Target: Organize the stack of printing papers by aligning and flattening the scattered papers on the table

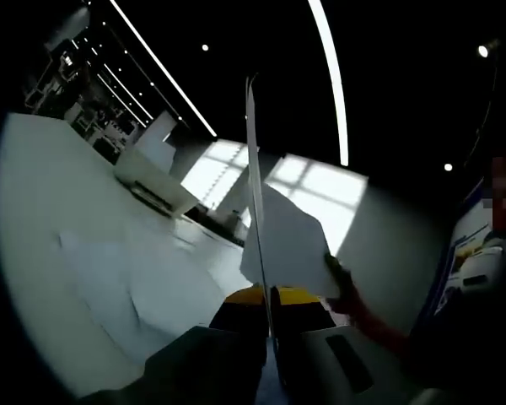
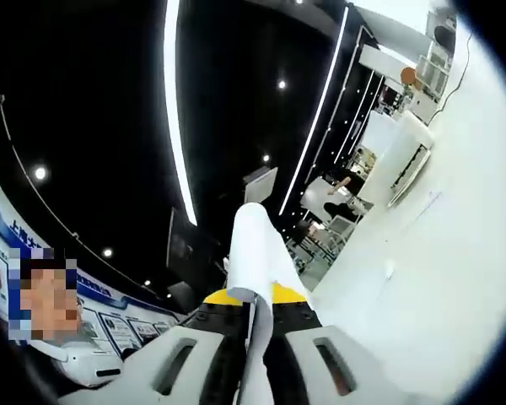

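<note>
In the left gripper view we see the white surface [image 1: 59, 219] sloping off to the left under a dark ceiling with light strips [image 1: 333, 76]. Our left tongs [image 1: 270, 308] are clamped on a sheet of paper [image 1: 255, 194], seen edge-on, while more papers [image 1: 126, 287] lie flat left of it.

In the right gripper view our right tongs [image 2: 251, 312] pinch the paper stack [image 2: 257, 245], with the surface [image 2: 438, 253] bare to its right.

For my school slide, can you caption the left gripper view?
Left gripper pinches a stack of papers edge-on above the white table.

Open white table [image 1: 59, 194] ahead — upright papers [image 1: 274, 245] edge-on between the fingers.
</note>
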The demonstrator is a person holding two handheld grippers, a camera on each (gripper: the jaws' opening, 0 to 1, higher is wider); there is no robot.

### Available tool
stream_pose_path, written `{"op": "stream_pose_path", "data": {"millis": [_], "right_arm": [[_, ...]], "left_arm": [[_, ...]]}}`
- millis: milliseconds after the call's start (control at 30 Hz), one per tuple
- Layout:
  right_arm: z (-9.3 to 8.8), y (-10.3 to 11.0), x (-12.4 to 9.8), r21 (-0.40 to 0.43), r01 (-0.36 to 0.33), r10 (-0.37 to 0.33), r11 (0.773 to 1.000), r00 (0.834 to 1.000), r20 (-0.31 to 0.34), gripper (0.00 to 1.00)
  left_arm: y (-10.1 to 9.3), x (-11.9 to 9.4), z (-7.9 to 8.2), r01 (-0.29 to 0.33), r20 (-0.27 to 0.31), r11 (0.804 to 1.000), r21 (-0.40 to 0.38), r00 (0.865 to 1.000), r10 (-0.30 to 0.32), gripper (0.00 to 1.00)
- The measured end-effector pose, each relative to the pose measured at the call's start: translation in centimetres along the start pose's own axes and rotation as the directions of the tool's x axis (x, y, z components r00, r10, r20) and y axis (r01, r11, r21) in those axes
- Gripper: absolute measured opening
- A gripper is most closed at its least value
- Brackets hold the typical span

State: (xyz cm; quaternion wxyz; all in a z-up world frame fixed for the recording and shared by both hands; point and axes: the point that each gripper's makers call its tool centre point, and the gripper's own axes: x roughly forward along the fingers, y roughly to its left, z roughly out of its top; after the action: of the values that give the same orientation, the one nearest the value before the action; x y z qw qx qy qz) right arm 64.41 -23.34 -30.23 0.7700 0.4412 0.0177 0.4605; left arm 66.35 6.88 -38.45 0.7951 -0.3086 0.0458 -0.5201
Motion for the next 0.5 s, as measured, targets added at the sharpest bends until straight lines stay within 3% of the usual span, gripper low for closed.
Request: {"op": "stream_pose_path", "data": {"millis": [500], "right_arm": [[2.0, 0.8, 0.0, -0.004, -0.030, 0.030, 1.000, 0.999, 0.037, 0.01]], "left_arm": [[0.0, 0.0, 0.0, -0.001, 0.001, 1.000, -0.001, 1.000, 0.001, 0.06]]}}
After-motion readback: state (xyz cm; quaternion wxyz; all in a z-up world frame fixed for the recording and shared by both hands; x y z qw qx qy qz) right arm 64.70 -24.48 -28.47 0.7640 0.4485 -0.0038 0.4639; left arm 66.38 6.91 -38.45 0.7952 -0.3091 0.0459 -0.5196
